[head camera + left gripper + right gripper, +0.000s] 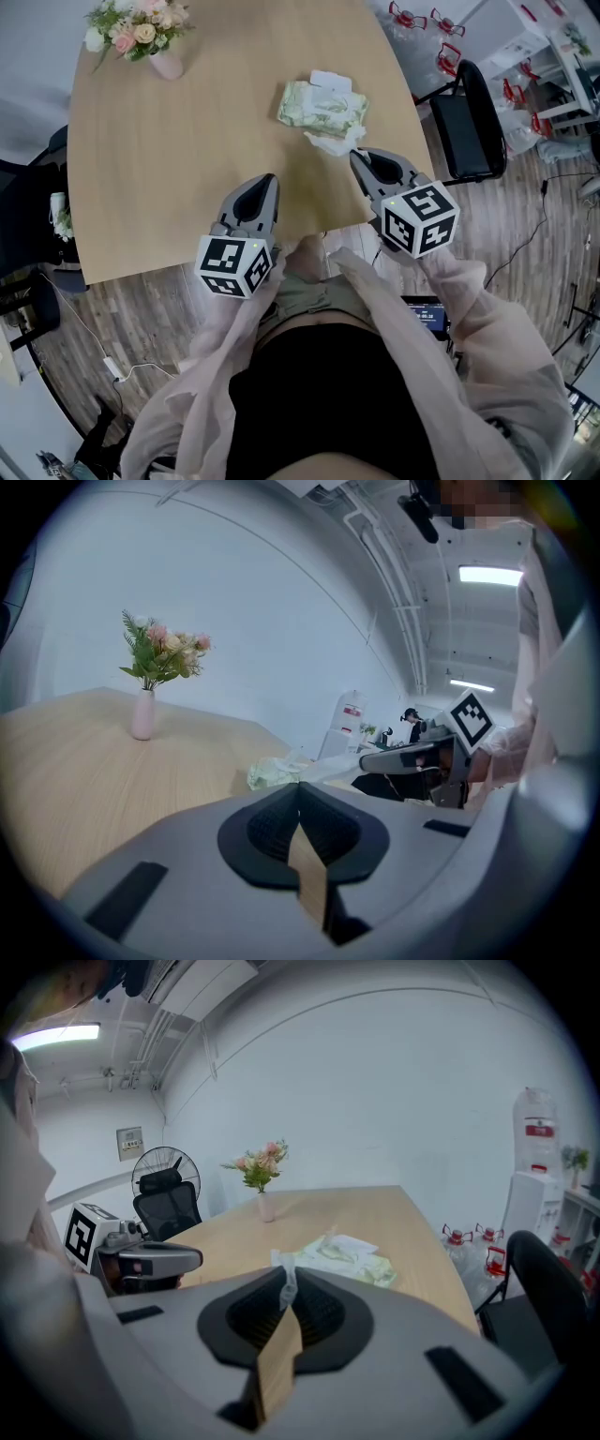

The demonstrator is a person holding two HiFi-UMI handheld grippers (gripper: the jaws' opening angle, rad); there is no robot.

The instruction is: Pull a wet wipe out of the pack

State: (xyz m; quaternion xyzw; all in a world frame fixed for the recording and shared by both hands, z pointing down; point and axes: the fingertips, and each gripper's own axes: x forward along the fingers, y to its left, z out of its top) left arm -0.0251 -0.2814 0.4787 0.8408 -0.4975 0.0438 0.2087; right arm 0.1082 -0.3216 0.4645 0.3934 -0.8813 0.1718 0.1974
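Note:
A pale green wet wipe pack (322, 105) lies on the round wooden table (169, 159) with its white lid flap open. A white wet wipe (330, 143) stretches from the pack's near edge to my right gripper (354, 155), which is shut on the wipe's end. In the right gripper view the wipe (287, 1283) is pinched between the pads, with the pack (352, 1260) just beyond. My left gripper (267, 181) hovers over the table's near edge, left of the pack, shut with nothing in it. The left gripper view shows the pack (272, 773) and my right gripper (377, 758) ahead.
A pink vase of flowers (141, 33) stands at the table's far left. A black office chair (469, 122) sits to the right of the table, with red-capped water bottles (450, 37) on the floor behind it. A fan (159, 1174) stands beyond the table.

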